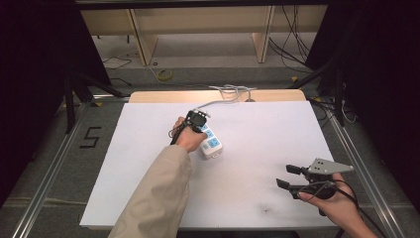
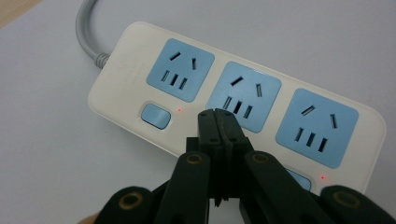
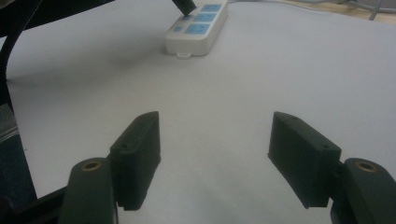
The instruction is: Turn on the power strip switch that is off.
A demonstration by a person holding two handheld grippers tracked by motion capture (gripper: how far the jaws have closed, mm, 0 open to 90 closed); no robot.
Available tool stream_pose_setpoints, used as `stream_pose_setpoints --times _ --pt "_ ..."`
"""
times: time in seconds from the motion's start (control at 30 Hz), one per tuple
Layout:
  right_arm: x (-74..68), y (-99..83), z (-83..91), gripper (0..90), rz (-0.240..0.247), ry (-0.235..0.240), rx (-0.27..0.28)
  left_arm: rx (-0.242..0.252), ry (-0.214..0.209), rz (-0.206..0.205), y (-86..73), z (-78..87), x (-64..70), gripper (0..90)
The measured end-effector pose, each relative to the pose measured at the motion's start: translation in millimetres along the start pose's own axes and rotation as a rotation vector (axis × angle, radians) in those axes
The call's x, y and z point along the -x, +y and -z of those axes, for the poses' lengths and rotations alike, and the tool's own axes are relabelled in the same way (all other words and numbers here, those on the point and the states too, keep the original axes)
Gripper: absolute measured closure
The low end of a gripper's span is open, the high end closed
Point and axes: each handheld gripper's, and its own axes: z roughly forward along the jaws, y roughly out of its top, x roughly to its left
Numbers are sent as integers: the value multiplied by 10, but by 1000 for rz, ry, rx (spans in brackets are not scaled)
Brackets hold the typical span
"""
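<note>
Our left gripper, jaws pressed together, hovers over the power strip; our right gripper gapes empty

Our two arms over the desk, one reaching in, one held back.

Our left gripper sits out toward the desk's middle on a stretched, beige-sleeved forearm, its jaws pressed together and pointing down. Our right gripper hovers near the desk's near right corner, hand wrapped round it, jaws spread wide and aimed leftward.
</note>
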Motion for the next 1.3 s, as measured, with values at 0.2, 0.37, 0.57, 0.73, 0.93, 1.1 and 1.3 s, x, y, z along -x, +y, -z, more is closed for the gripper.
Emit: stream_pose_setpoints --times 0.2,0.37,0.57,0.73,0.93,1.1,1.3 --pt "3 -2 0 344 -1 0 2 -16 3 -13 22 -6 9 900" --pt "-1 -1 2 344 1 1 0 -28 0 -17 33 -8 4 900" --pt "-3 -1 -1 344 1 2 -3 -34 2 -16 43 -14 9 900" --pt "-4 -3 -3 344 -1 3 -3 -41 7 -34 49 -16 18 900" --pt "-6 -2 -3 344 0 3 -3 -52 15 -43 67 -23 33 900" --pt "-10 -1 -3 344 0 3 -6 -57 7 -33 72 -23 15 900" --pt "-11 -1 -7 344 1 4 -7 -65 0 -9 84 -28 3 900"
